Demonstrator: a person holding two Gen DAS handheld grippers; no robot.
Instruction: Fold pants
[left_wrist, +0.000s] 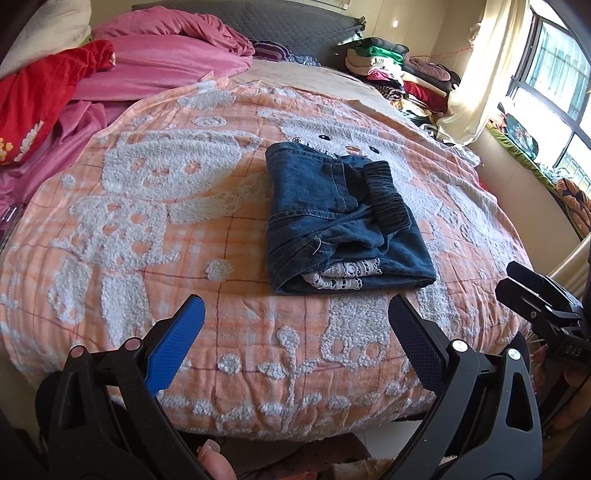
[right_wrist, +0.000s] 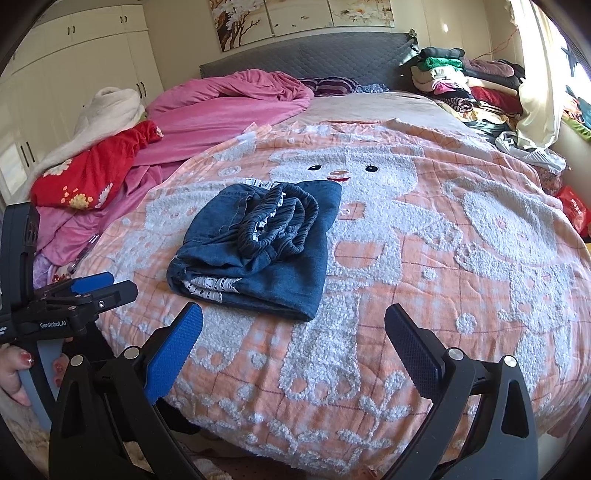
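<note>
The pants, dark blue denim, lie folded into a compact bundle on the orange-and-white bear blanket that covers the bed. The gathered elastic waistband sits on top of the bundle, and white lace trim shows at the near folded edge.

The left claw hangs over the near edge of the bed with its 2 blue-padded fingers spread wide apart, holding nothing; the pants lie beyond the fingertips, apart from them. The right claw is likewise spread wide and empty, near the bundle's near edge but not touching it. In the right wrist view the left claw appears at the left edge.

A pink quilt and a red flowered cloth are heaped at the far left, and a stack of folded clothes stands at the far right by the grey headboard.
</note>
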